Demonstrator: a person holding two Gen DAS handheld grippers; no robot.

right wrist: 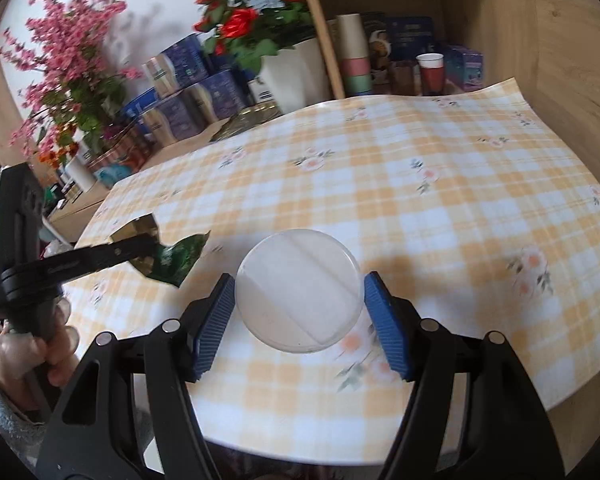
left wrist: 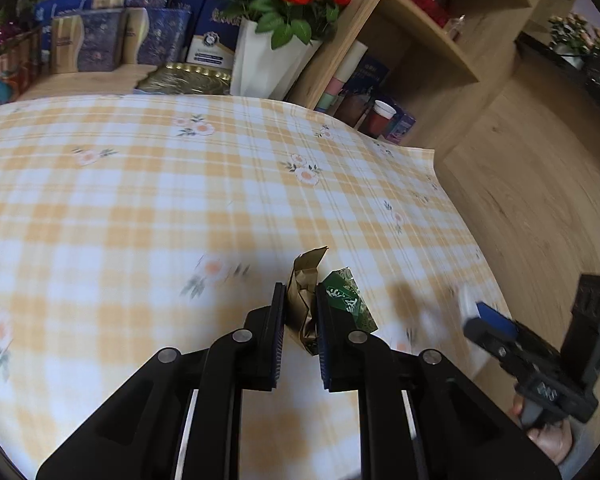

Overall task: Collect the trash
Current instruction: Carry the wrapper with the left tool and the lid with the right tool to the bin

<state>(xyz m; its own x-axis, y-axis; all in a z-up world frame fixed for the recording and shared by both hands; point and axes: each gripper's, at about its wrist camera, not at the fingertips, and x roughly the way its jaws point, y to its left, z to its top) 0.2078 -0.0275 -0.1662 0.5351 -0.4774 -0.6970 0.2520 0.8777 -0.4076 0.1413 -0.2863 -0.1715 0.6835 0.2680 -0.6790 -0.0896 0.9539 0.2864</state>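
My left gripper point(left wrist: 300, 292) is shut on a crumpled gold and green wrapper point(left wrist: 305, 280), held just above the checked tablecloth point(left wrist: 140, 200). The wrapper's green part point(left wrist: 346, 300) sticks out to the right of the fingers. In the right wrist view the same wrapper point(right wrist: 176, 258) hangs from the left gripper point(right wrist: 140, 246) at the left. My right gripper point(right wrist: 298, 286) has its blue pads on both sides of a round translucent plastic lid point(right wrist: 298, 288), held above the table near its front edge. The right gripper also shows in the left wrist view point(left wrist: 484, 316).
A white vase of red roses point(left wrist: 268, 60), blue boxes point(left wrist: 160, 36) and a gold tin point(left wrist: 184, 80) stand at the table's back. A wooden shelf point(left wrist: 420, 40) with stacked cups point(right wrist: 356, 56) and a red cup point(right wrist: 431, 70) stands at the back right. Pink flowers point(right wrist: 68, 64) stand at the left.
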